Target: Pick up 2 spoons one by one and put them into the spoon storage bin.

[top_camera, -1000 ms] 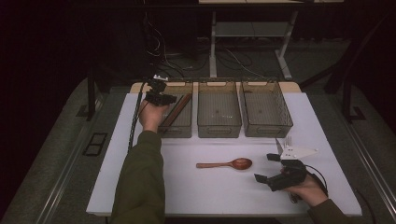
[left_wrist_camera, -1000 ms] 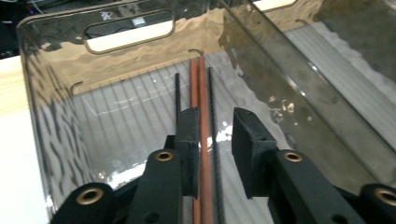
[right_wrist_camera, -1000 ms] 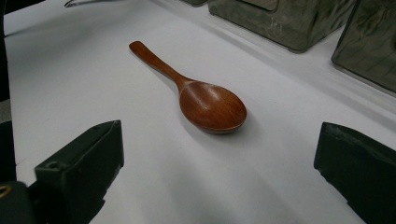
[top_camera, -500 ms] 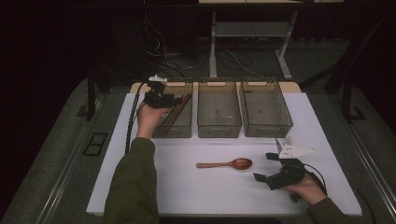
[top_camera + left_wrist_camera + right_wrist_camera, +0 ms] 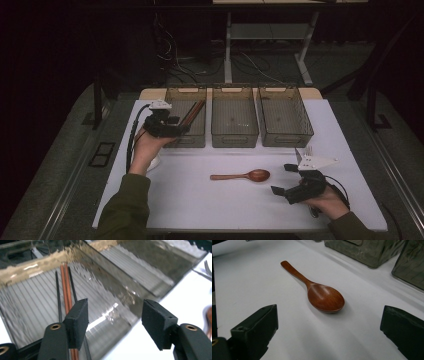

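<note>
With the chopsticks (image 5: pixel 65 287) already lying in the leftmost bin (image 5: pixel 185 141) and our left gripper (image 5: pixel 181 131), jaws just opened and empty, beside it, the wooden spoon (image 5: pixel 242 176) waits on the table (image 5: pixel 200 200) before our spread, empty right gripper (image 5: pixel 284 179).

Lab: floor cables (image 5: pixel 175 65), desk frame (image 5: pixel 270 35)

Two empty clear bins (image 5: pixel 234 122) (image 5: pixel 285 120) (side by side), white table (image 5: pixel 200 200), fork (image 5: pixel 308 150) near its right edge.
</note>
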